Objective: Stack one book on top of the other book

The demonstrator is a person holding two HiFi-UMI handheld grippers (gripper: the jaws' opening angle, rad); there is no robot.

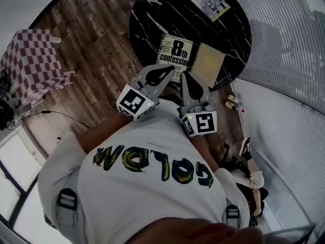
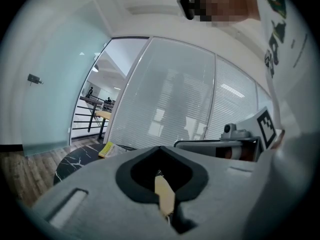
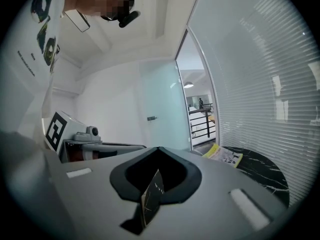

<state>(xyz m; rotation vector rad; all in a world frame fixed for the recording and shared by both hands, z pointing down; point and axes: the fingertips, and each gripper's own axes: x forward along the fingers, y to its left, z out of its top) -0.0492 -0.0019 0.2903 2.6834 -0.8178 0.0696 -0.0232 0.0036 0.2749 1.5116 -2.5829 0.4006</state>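
— at the person's chest, just short of the desk edge, how did the two hand-held grippers stand?
— the left hand-held gripper (image 1: 162, 74) had its jaws pressed together on nothing. the right hand-held gripper (image 1: 186, 78) was the same, closed and empty. they sat side by side, both pointing toward the round black desk (image 1: 152, 19).
— and the books?
— the "8th confession" book (image 1: 175, 55) lay flat at the desk's near edge, just ahead of both tips and untouched. a tan panel (image 1: 208, 62) lay against its right side; i couldn't tell whether it belonged to that book. the yellow book (image 1: 207, 0) lay flat at the far side, well apart from it.
— so which step was in hand?
— by my reading, the very start: nothing was gripped and nothing was stacked.
— what did the next move call for?
— probably opening one pair of jaws, getting them onto a book's edge, likely the near one's, and lifting it level to carry across. a thin book lying flush on marble offers little to bite, so sliding it out past the desk edge might help.
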